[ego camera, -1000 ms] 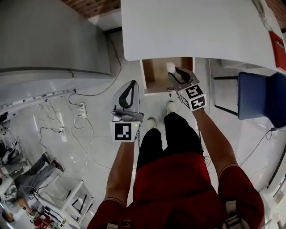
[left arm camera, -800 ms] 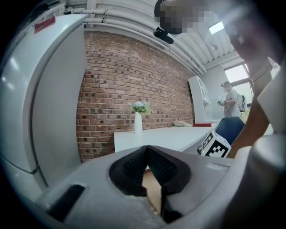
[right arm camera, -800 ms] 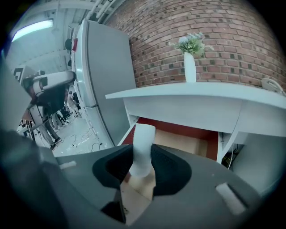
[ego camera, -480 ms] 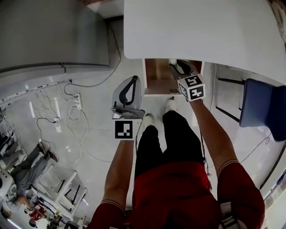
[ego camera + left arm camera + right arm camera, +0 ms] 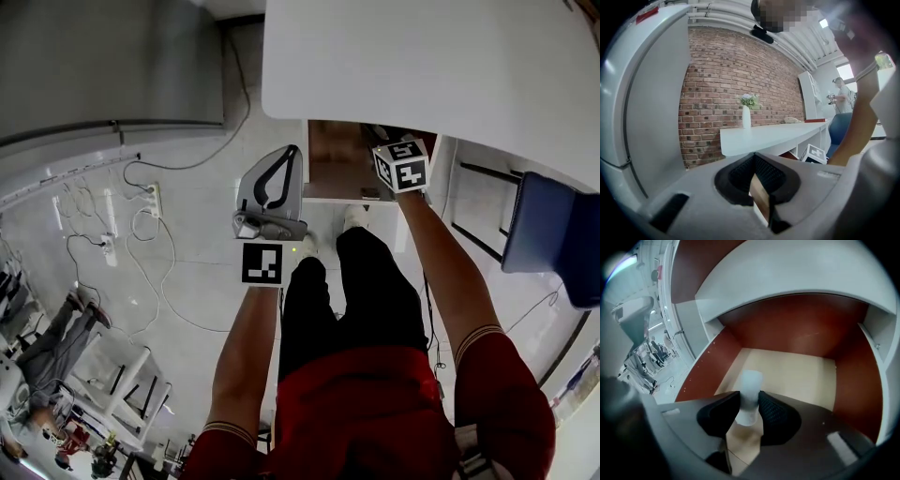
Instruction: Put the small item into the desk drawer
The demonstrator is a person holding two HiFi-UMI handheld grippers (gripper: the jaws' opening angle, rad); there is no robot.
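A small white cylinder stands upright between the black pads of my right gripper, which is shut on it. It hangs inside the open desk drawer, above the drawer's pale wood floor and between red-brown walls. In the head view the right gripper reaches under the white desk's front edge into the drawer, and the cylinder is hidden. My left gripper hangs in the air left of the drawer, jaws shut with nothing held.
A large grey cabinet stands at the left. Cables and a power strip lie on the floor. A blue chair is at the right. A white vase stands on the desk. The person's shoes are below the drawer.
The right gripper has moved farther into the drawer, under the desk edge, so the white cylinder no longer shows in the head view. The left gripper has drifted slightly up and right.
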